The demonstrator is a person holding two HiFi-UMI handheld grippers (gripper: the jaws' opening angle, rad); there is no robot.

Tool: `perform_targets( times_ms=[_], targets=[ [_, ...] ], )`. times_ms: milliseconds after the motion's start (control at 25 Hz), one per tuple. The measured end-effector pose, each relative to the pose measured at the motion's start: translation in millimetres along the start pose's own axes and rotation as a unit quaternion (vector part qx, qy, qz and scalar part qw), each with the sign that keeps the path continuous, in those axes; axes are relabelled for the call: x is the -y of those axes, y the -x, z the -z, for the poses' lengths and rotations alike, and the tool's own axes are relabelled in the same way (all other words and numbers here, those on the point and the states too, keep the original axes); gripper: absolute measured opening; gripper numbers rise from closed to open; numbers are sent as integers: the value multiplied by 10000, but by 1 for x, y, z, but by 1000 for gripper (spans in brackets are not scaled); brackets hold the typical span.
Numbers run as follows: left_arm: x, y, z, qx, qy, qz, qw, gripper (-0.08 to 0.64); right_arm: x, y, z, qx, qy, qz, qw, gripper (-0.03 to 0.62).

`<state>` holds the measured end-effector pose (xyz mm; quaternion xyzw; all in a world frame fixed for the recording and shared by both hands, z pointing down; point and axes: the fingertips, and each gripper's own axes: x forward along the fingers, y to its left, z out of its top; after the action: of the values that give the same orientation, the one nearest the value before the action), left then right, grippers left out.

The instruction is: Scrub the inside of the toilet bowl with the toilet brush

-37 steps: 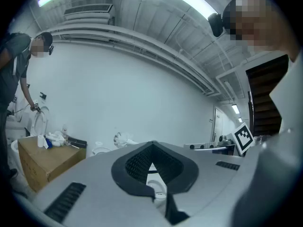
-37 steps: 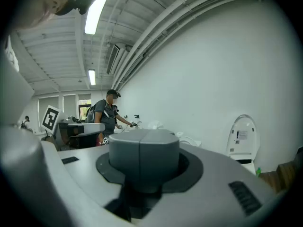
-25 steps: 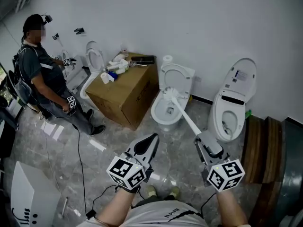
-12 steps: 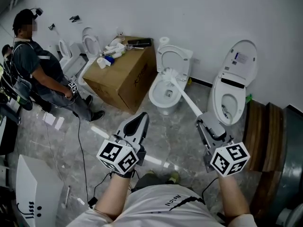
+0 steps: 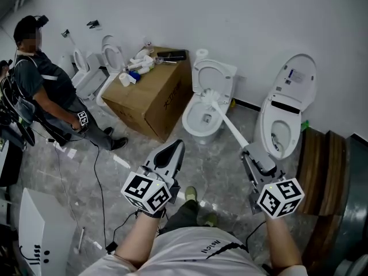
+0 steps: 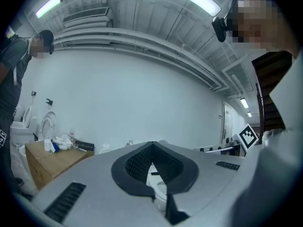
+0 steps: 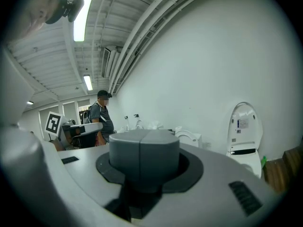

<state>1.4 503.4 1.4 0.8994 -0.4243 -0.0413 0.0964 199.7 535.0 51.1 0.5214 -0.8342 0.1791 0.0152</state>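
Right gripper [image 5: 250,152] is shut tight on the grey end of the toilet brush [image 5: 229,125]. The white stick reaches up to the toilet bowl [image 5: 192,128], and the brush head is at the bowl's back edge. Left gripper [image 5: 174,149] is closed on nothing, near the front of the bowl. Left of the bowl, a cardboard box [image 5: 155,108] has bottles [image 5: 138,68] on top.
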Motion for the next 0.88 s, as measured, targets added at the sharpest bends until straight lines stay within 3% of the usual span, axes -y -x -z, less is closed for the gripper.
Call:
perform_targets(
  times_ms=[280, 880],
  targets=[
    [-60, -38, 9, -70, 159, -30, 9998, 8, 10, -63, 3, -245, -21, 51, 9997, 155],
    [-244, -175, 32, -462, 202, 267, 9984, 8, 54, -271, 15, -1043, -333, 484, 9928, 155]
  ],
)
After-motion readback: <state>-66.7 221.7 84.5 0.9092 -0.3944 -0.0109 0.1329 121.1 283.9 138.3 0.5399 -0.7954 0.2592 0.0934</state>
